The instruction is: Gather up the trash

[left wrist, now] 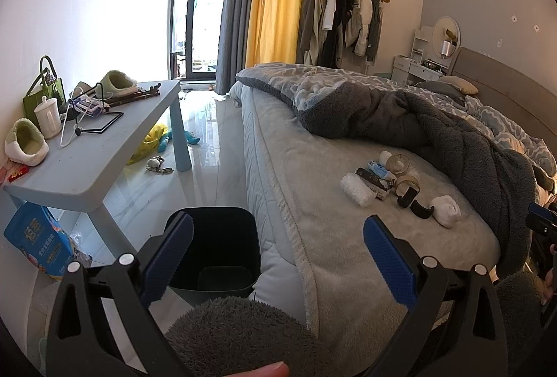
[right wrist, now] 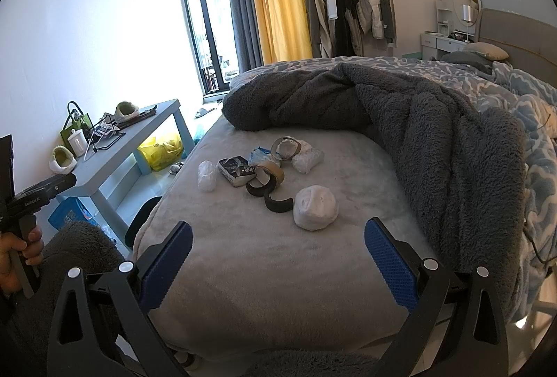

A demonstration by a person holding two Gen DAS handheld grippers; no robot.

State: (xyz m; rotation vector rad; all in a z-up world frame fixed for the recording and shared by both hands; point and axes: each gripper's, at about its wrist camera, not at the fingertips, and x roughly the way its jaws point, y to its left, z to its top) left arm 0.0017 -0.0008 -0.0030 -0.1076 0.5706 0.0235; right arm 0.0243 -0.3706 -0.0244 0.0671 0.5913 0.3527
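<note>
A pile of trash lies on the grey bed sheet (right wrist: pixel 243 258): a white crumpled wad (right wrist: pixel 315 207), a black curved strip (right wrist: pixel 277 201), tape rolls (right wrist: pixel 269 173), a dark small box (right wrist: pixel 235 169), a white plastic wad (right wrist: pixel 206 175) and more white wads (right wrist: pixel 307 156). The pile shows in the left wrist view too (left wrist: pixel 397 182). A black trash bin (left wrist: pixel 216 251) stands on the floor beside the bed. My left gripper (left wrist: pixel 278 248) is open and empty above the bin and bed edge. My right gripper (right wrist: pixel 278 251) is open and empty, short of the white wad.
A dark fleece blanket (right wrist: pixel 435 133) is bunched behind and right of the trash. A blue low table (left wrist: pixel 90 161) with slippers, a cup and a bag stands left of the bed. A blue package (left wrist: pixel 38 237) and yellow bag (left wrist: pixel 149 140) lie on the floor.
</note>
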